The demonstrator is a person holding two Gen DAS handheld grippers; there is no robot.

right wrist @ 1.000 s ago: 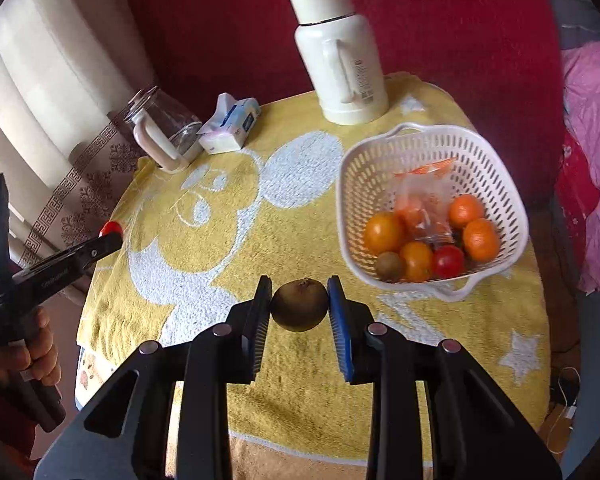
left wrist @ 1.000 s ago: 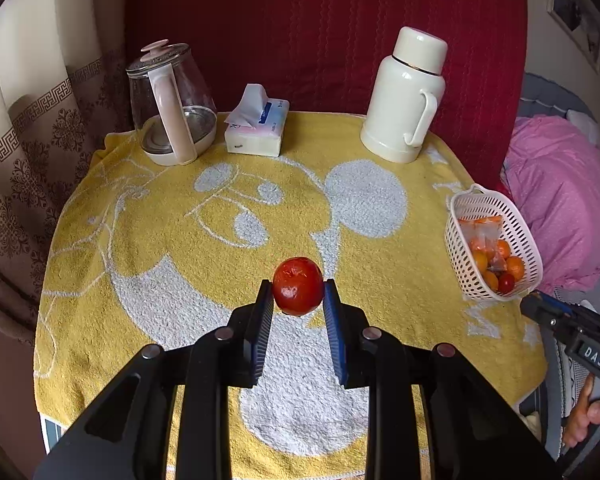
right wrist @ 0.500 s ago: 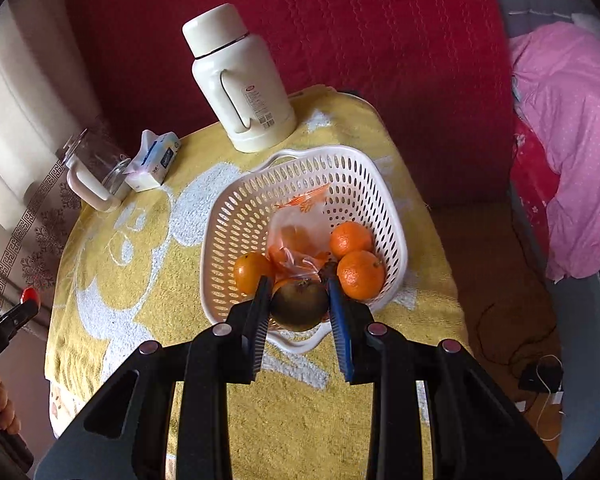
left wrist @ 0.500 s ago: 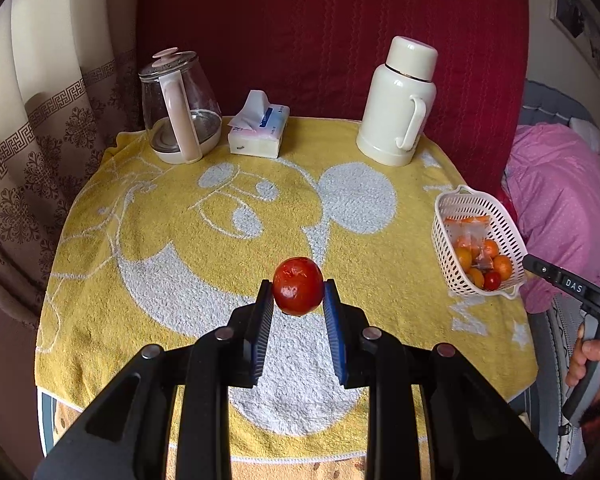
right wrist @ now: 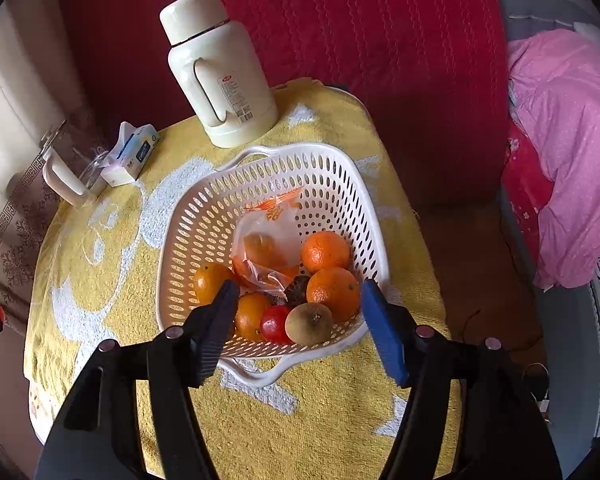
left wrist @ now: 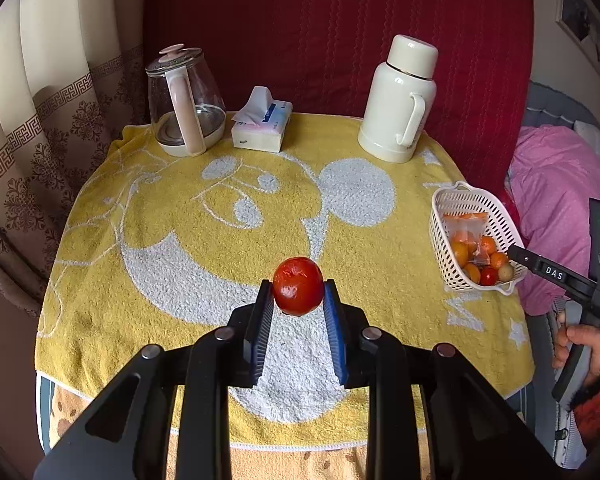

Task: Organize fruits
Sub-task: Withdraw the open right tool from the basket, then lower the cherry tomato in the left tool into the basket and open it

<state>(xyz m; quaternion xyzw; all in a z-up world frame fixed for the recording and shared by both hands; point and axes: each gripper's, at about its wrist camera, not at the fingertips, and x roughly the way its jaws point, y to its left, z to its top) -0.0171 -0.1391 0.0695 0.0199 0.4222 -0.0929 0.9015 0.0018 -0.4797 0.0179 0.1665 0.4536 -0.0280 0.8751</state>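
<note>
The red fruit (left wrist: 298, 286) sits clamped between the fingertips of the left gripper (left wrist: 298, 300), pinched on both sides by the ribbed pads and held in the air above the yellow towel (left wrist: 180, 216) that covers the table. Ahead of this gripper and well off to its right stands the white basket (left wrist: 440, 216), near the towel's right edge.

The right gripper (right wrist: 300, 304) hangs over the near side of that basket with its jaws spread wide and nothing between them; the dark left finger (right wrist: 216, 332) and the blue-padded right finger (right wrist: 384, 336) straddle the fruit pile. Just ahead of its fingertips, a brownish-green fruit (right wrist: 309, 323) lies in the basket against the near wall, touching a small red fruit (right wrist: 275, 323) on its left. Beyond these lie several oranges (right wrist: 326, 251), a dark, rough-skinned fruit (right wrist: 298, 289) among them, and a clear plastic bag (right wrist: 266, 240) with orange pieces inside.

Farther ahead of the right gripper, a cream thermos jug (right wrist: 220, 76) stands upright just beyond the basket's far rim. To the front left lie a tissue pack (right wrist: 134, 152) and, beside it, a glass kettle (right wrist: 70, 160) with a pale handle. A red curtain (left wrist: 340, 32) hangs behind the table, and pink bedding (right wrist: 564, 152) lies off to the right.
</note>
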